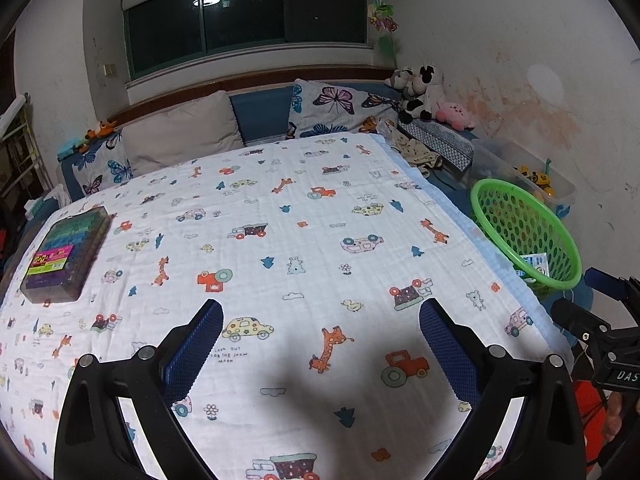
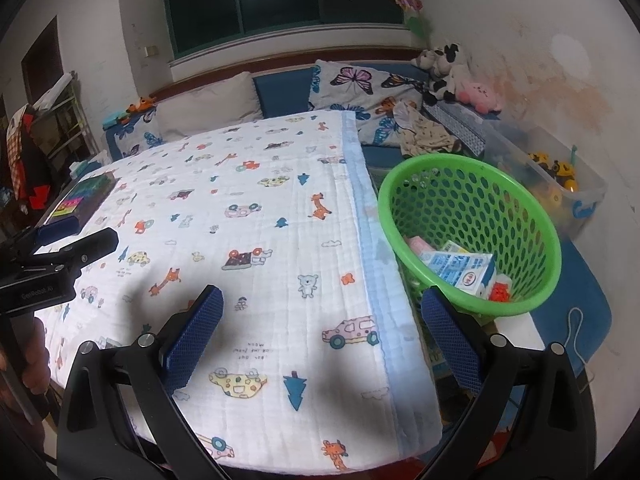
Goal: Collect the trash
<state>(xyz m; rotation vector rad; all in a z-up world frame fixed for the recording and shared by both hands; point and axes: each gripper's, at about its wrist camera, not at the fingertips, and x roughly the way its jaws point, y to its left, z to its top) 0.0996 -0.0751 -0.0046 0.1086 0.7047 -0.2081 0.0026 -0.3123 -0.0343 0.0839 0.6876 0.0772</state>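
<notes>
A: Where is the trash?

B: In the round green perforated plastic basket (image 2: 472, 236), which sits tilted at the right edge of the white blanket printed with cars and giraffes (image 2: 256, 240). Inside lie a blue-and-white milk carton (image 2: 462, 266), a small red-and-white packet (image 2: 500, 289) touching it, and something pink (image 2: 418, 246) behind.

A: And from the other camera?

B: The same basket (image 1: 524, 228) shows at the right, with the carton (image 1: 534, 262) just visible through its mouth.

A: The claws?

B: The left claw (image 1: 320, 344) is spread wide over the blanket (image 1: 280, 240), gripping nothing. The right claw (image 2: 322, 340) is likewise wide apart and empty, its right finger just in front of the basket.

A: Other containers?

B: A clear plastic bin (image 2: 560, 184) against the wall holds yellow toy vehicles (image 2: 554, 170). A flat transparent case of coloured pieces (image 1: 66, 254) lies on the blanket's left side.
</notes>
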